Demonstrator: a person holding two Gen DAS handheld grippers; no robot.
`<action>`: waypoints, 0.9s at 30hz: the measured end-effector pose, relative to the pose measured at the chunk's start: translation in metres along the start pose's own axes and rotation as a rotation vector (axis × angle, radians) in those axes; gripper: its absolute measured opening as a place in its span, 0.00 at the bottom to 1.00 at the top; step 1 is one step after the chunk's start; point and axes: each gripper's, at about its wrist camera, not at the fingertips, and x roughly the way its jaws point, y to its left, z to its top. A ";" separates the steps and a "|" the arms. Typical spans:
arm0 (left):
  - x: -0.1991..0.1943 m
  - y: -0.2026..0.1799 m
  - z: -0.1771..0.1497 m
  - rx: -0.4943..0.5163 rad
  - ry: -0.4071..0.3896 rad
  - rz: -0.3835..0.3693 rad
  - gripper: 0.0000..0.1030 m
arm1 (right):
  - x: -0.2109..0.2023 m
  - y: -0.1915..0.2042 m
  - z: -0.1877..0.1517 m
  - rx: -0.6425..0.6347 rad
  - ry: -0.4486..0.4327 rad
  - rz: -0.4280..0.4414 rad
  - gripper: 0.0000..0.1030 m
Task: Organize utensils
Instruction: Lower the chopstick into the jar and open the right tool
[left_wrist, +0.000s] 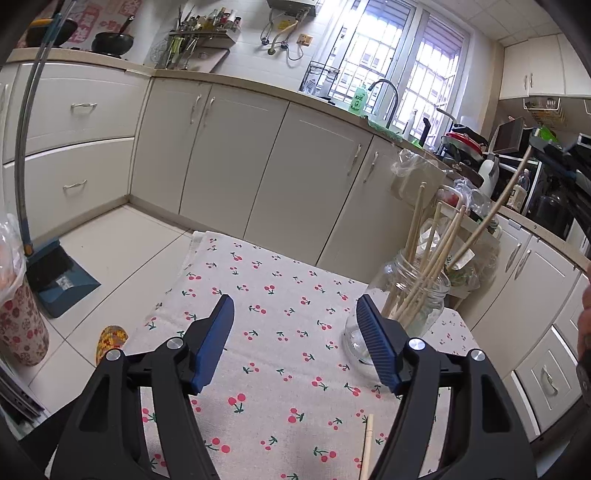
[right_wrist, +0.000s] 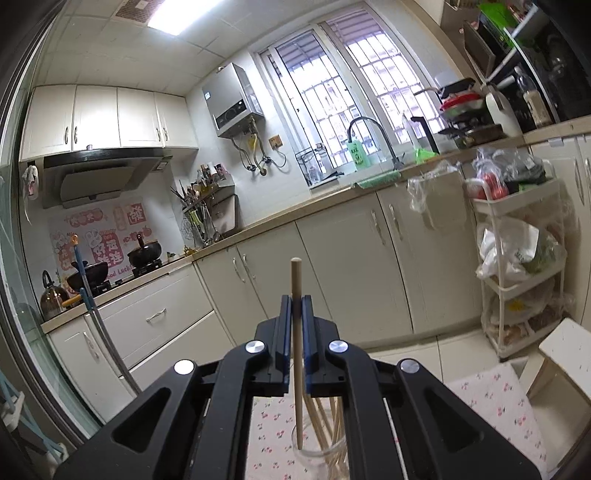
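A clear glass jar (left_wrist: 410, 295) stands on the cherry-print cloth (left_wrist: 273, 295) and holds several wooden chopsticks. My left gripper (left_wrist: 295, 332) is open and empty, low over the cloth, just left of the jar. One loose chopstick (left_wrist: 366, 446) lies on the cloth near the front. My right gripper (right_wrist: 295, 314) is shut on one chopstick (right_wrist: 296, 354), held upright above the jar (right_wrist: 321, 452); its lower tip is at the jar's mouth. In the left wrist view the right gripper (left_wrist: 554, 151) shows at the upper right holding that chopstick (left_wrist: 495, 210).
Cream kitchen cabinets (left_wrist: 258, 155) run behind the table. A blue dustpan and broom (left_wrist: 55, 273) stand on the tiled floor at the left. A white trolley (right_wrist: 517, 266) with bags stands at the right. A white stool (right_wrist: 565, 350) is beside the table.
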 end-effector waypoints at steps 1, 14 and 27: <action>0.000 -0.001 0.000 -0.001 0.000 0.000 0.64 | 0.002 0.002 -0.001 -0.011 -0.002 -0.006 0.06; 0.002 -0.001 0.001 -0.015 0.003 -0.003 0.68 | 0.055 -0.007 -0.050 -0.074 0.176 -0.075 0.06; 0.004 -0.001 -0.001 -0.020 0.013 0.001 0.72 | 0.075 -0.011 -0.087 -0.084 0.305 -0.103 0.06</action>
